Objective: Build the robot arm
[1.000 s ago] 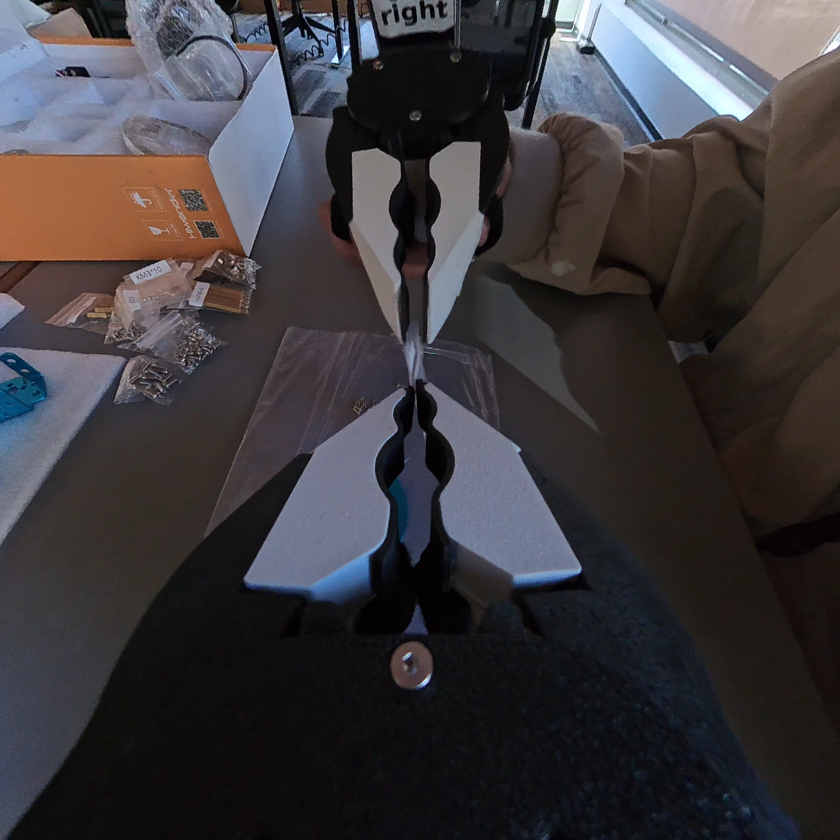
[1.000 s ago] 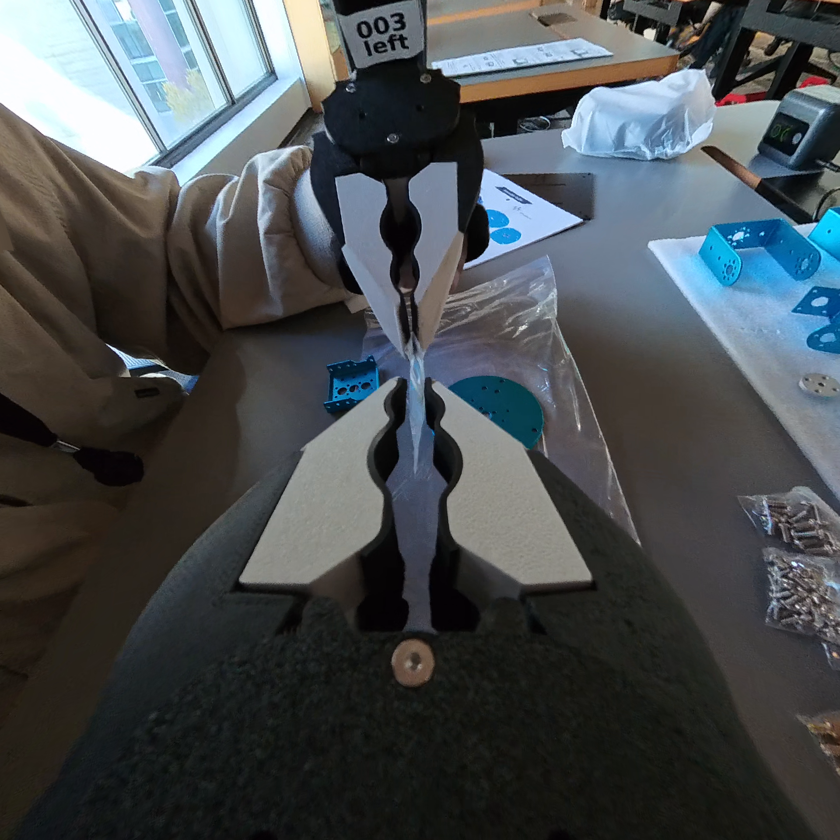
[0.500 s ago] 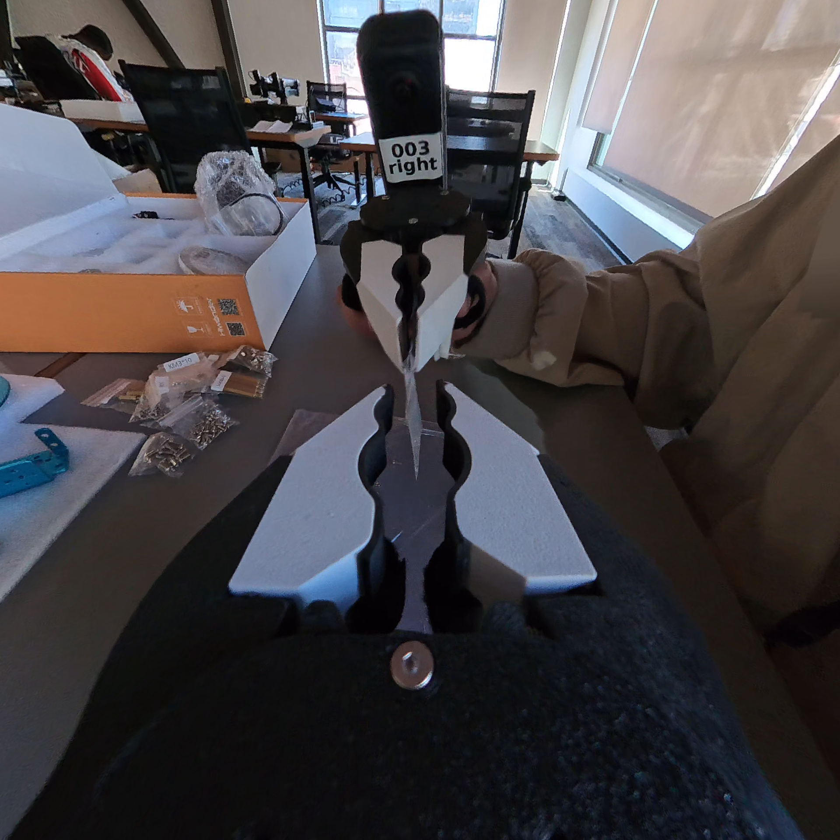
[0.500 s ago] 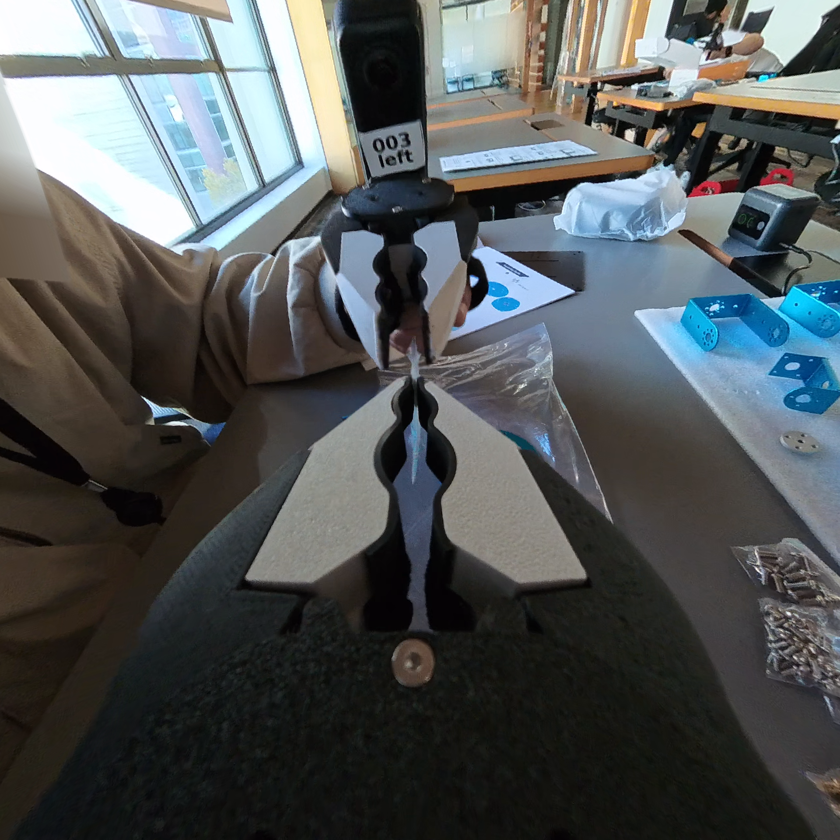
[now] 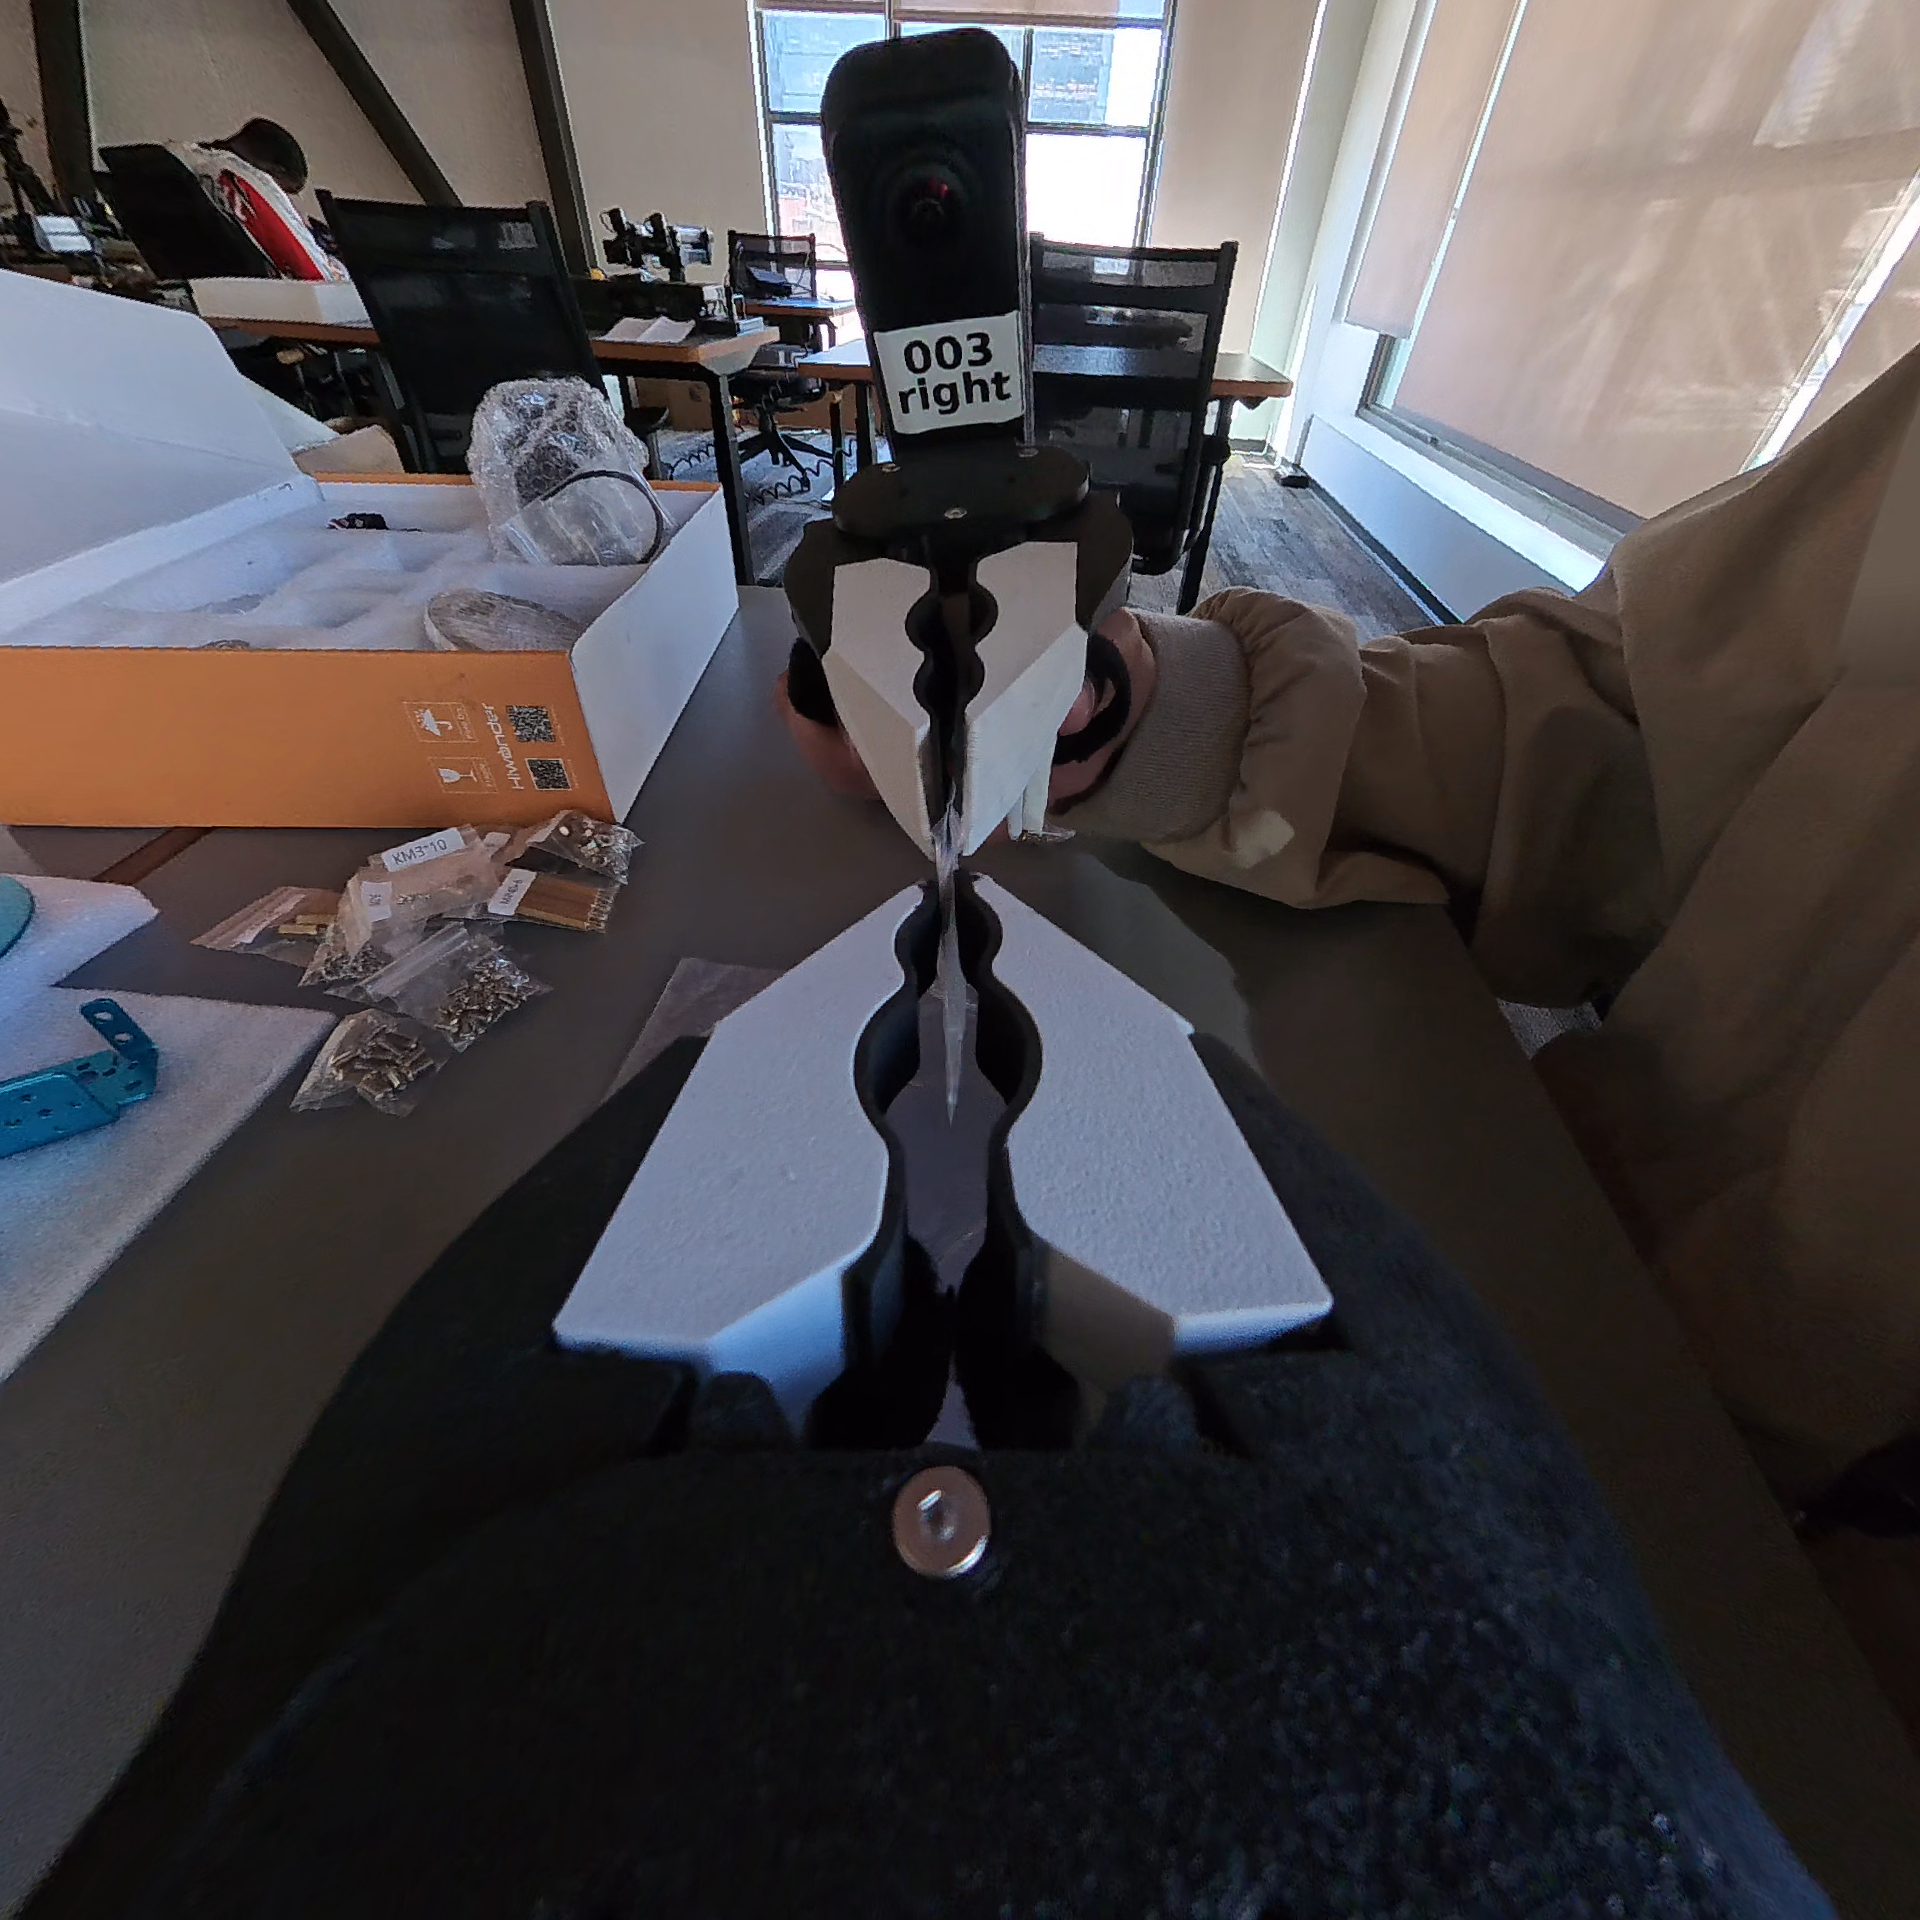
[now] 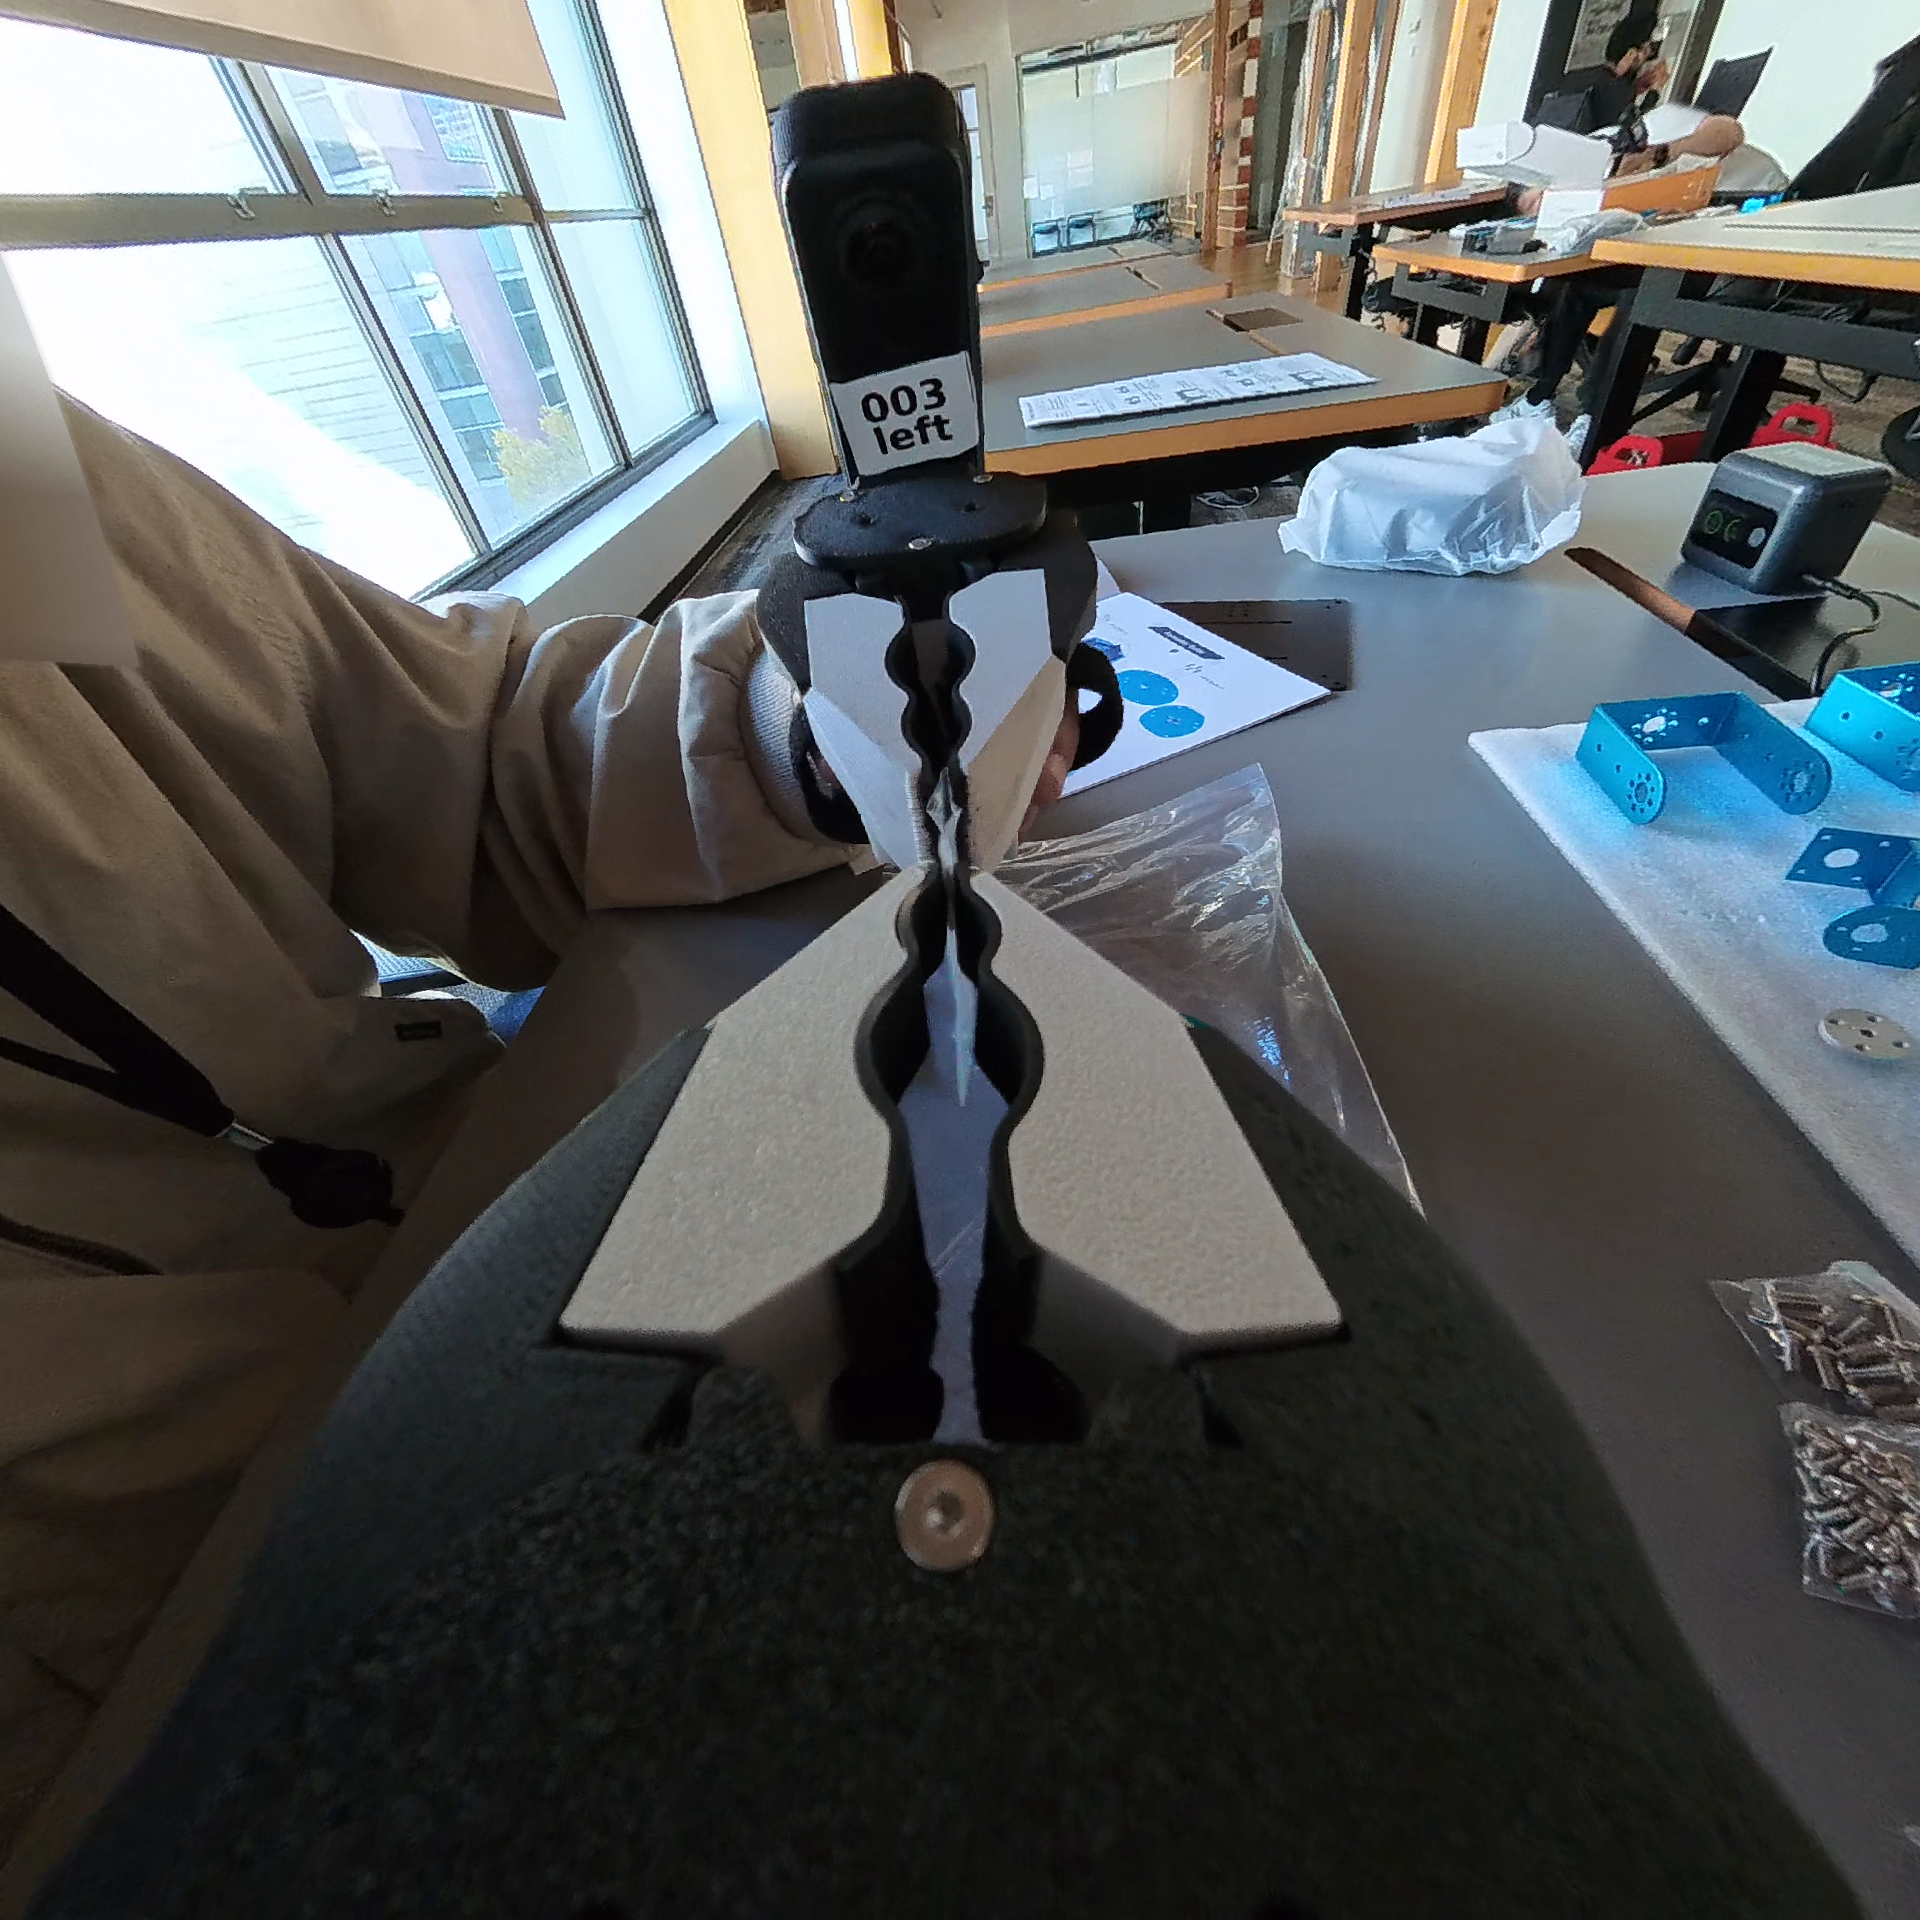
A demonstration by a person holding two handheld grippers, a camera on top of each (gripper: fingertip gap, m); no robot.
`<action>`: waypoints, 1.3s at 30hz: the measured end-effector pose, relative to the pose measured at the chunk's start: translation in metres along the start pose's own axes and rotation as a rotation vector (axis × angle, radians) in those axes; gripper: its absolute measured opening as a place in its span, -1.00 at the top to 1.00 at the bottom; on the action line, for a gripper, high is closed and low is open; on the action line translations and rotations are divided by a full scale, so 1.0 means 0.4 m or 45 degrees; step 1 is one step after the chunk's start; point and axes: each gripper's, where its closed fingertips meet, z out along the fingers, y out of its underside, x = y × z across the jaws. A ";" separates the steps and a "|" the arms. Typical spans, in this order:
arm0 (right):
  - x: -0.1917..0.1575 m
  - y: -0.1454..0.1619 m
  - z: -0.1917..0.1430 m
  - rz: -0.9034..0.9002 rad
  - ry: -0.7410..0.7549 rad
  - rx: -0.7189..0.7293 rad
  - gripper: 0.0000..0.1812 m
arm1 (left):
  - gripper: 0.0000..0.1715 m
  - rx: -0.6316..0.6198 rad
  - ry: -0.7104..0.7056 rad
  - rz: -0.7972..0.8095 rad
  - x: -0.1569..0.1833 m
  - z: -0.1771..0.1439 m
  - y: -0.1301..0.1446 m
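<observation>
My two grippers face each other tip to tip above a grey table [image 5: 1299,997]. Between them hangs a small clear plastic bag [image 5: 948,1023], seen edge-on as a thin strip; it also shows in the right wrist view [image 6: 956,1029]. My left gripper [image 5: 943,896] is shut on one side of the bag. My right gripper [image 6: 940,885] is shut on the other side. Each gripper shows in the other's view, the right one [image 5: 940,844] and the left one [image 6: 940,831], both held by hands in tan sleeves. What the bag holds is hidden.
A large clear plastic bag [image 6: 1195,935] lies on the table under the grippers. To one side are small bags of screws [image 5: 436,977], an orange and white box [image 5: 312,727] and white foam with blue brackets [image 6: 1704,748]. A printed sheet [image 6: 1205,686] lies beyond. Left and right tips are no more than a few centimetres apart.
Both grippers have risen from pointing down at the table to level. My left gripper was open half a second ago and is shut on the small bag again.
</observation>
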 end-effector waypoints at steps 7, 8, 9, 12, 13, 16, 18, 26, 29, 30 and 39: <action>0.001 -0.003 0.001 0.021 -0.007 0.018 1.00 | 1.00 0.014 -0.001 0.027 0.004 -0.001 -0.006; 0.002 -0.006 0.001 0.021 -0.001 0.038 1.00 | 1.00 0.022 -0.005 0.028 0.004 -0.002 -0.008; 0.000 -0.012 0.002 0.025 -0.006 0.068 1.00 | 1.00 0.034 0.003 0.019 0.005 -0.004 -0.012; 0.005 -0.014 0.011 0.041 0.006 0.099 0.97 | 1.00 0.070 0.024 -0.038 0.001 -0.011 -0.023; 0.003 -0.015 0.013 0.046 -0.001 0.103 0.96 | 1.00 0.085 0.026 -0.057 -0.001 -0.014 -0.026; -0.002 -0.024 0.015 0.057 -0.012 0.134 0.98 | 1.00 0.097 0.043 -0.080 0.000 -0.016 -0.029; -0.003 -0.027 0.016 0.074 -0.023 0.147 0.98 | 1.00 0.098 0.048 -0.086 0.001 -0.017 -0.031; -0.003 -0.038 0.012 0.094 -0.039 0.190 1.00 | 1.00 0.133 0.050 -0.098 0.002 -0.021 -0.042; 0.000 -0.039 0.010 0.060 -0.015 0.185 1.00 | 1.00 0.153 0.041 -0.103 -0.001 -0.019 -0.044; 0.000 -0.039 0.009 0.058 -0.015 0.186 1.00 | 1.00 0.159 0.041 -0.107 -0.001 -0.019 -0.045; -0.004 -0.057 0.009 0.128 -0.039 0.265 1.00 | 1.00 0.160 0.072 -0.127 0.007 -0.019 -0.046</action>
